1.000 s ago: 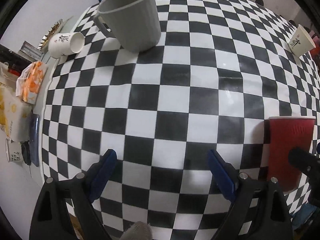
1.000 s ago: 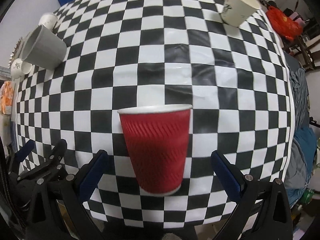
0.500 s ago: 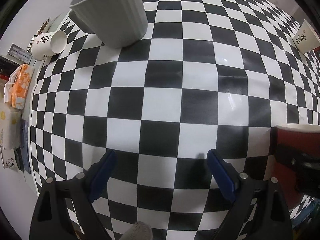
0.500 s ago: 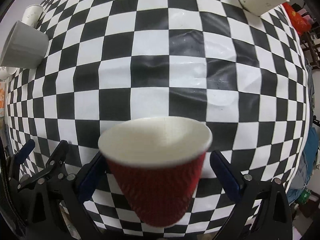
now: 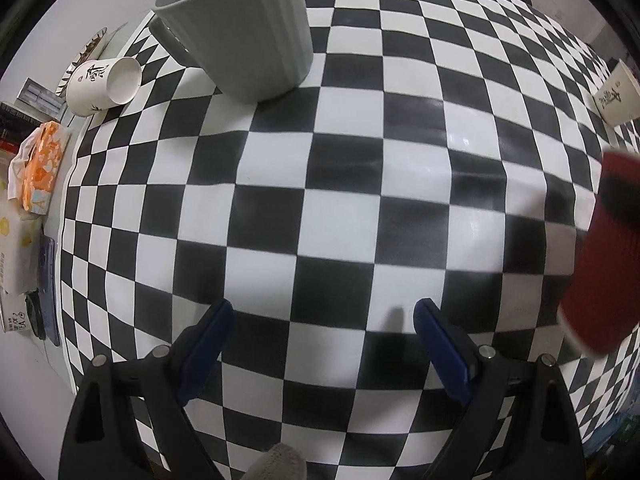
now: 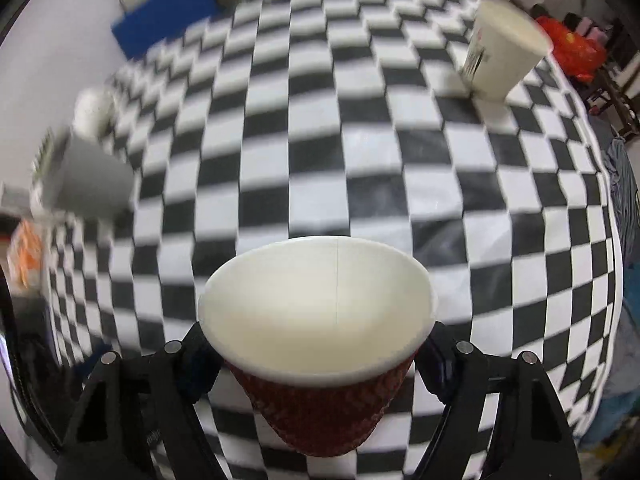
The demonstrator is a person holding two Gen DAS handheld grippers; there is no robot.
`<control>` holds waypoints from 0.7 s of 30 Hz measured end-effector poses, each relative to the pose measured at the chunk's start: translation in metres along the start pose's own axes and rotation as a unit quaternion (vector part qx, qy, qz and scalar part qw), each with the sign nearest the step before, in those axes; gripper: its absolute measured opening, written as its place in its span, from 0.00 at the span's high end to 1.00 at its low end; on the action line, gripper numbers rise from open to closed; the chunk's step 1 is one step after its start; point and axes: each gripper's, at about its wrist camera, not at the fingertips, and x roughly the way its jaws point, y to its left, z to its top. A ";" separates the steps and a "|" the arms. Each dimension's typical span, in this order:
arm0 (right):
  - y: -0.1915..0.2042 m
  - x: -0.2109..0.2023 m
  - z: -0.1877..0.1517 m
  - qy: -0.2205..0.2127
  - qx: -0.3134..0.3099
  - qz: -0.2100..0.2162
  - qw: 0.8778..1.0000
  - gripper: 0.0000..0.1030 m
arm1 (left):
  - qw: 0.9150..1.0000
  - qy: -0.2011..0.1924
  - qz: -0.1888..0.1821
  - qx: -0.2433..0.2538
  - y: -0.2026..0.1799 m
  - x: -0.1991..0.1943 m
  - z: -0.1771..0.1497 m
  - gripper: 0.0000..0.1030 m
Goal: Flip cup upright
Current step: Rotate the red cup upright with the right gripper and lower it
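Observation:
A red ribbed paper cup [image 6: 320, 364] with a white inside sits between the fingers of my right gripper [image 6: 318, 350], which is shut on it. The cup's open mouth faces up and toward the camera, above the checkered tablecloth [image 6: 360, 152]. In the left wrist view the same red cup [image 5: 600, 268] shows blurred at the right edge, tilted. My left gripper [image 5: 324, 332] is open and empty, low over the checkered tablecloth [image 5: 320, 208].
A grey ribbed mug [image 5: 244, 28] stands at the far left. A white paper cup [image 5: 104, 86] lies on its side near it. Another white paper cup [image 6: 500, 56] stands at the far right. Tissue packs and boxes [image 5: 36, 168] line the left table edge.
My right gripper has closed on the red cup and lifted it, tipping its mouth toward the camera. The left gripper has moved forward toward the grey mug and stays open.

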 end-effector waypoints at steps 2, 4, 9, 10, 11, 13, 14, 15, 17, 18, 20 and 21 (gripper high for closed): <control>0.000 0.001 0.021 -0.038 0.007 0.000 0.999 0.21 | 1.000 0.000 -0.002 -0.006 0.003 0.001 0.004 0.10; 0.003 0.001 0.024 -0.079 0.011 -0.001 0.997 0.21 | 1.000 0.000 -0.005 -0.011 0.005 0.002 0.008 0.10; 0.017 0.018 0.027 -0.158 0.004 -0.017 0.987 0.21 | 1.000 0.000 -0.008 -0.013 0.004 0.007 0.016 0.11; 0.021 0.018 0.022 -0.168 -0.001 -0.018 0.986 0.21 | 1.000 -0.001 -0.007 -0.009 0.003 0.007 0.016 0.11; 0.021 0.018 0.019 -0.177 -0.005 -0.019 0.984 0.21 | 1.000 -0.004 -0.004 -0.009 0.002 0.006 0.017 0.11; 0.024 0.016 0.014 -0.190 -0.014 -0.021 0.981 0.21 | 1.000 -0.006 -0.003 -0.001 -0.001 0.005 0.018 0.11; 0.025 0.014 0.010 -0.194 -0.020 -0.023 0.981 0.21 | 1.000 -0.006 -0.003 0.002 -0.002 0.005 0.018 0.11; 0.027 0.012 0.005 -0.197 -0.027 -0.025 0.980 0.21 | 1.000 -0.006 -0.002 0.005 -0.003 0.005 0.017 0.11; 0.025 0.006 -0.007 -0.197 -0.031 -0.026 0.979 0.20 | 1.000 -0.004 -0.003 0.010 -0.003 0.006 0.015 0.11; 0.024 0.003 -0.012 -0.196 -0.033 -0.026 0.980 0.20 | 1.000 -0.004 -0.003 0.011 -0.003 0.005 0.015 0.11; 0.023 -0.001 -0.022 -0.191 -0.034 -0.027 0.981 0.19 | 1.000 -0.006 -0.003 0.013 -0.011 0.001 0.008 0.11; 0.023 -0.002 -0.026 -0.185 -0.035 -0.031 0.982 0.19 | 1.000 -0.007 -0.004 0.014 -0.011 0.000 0.006 0.11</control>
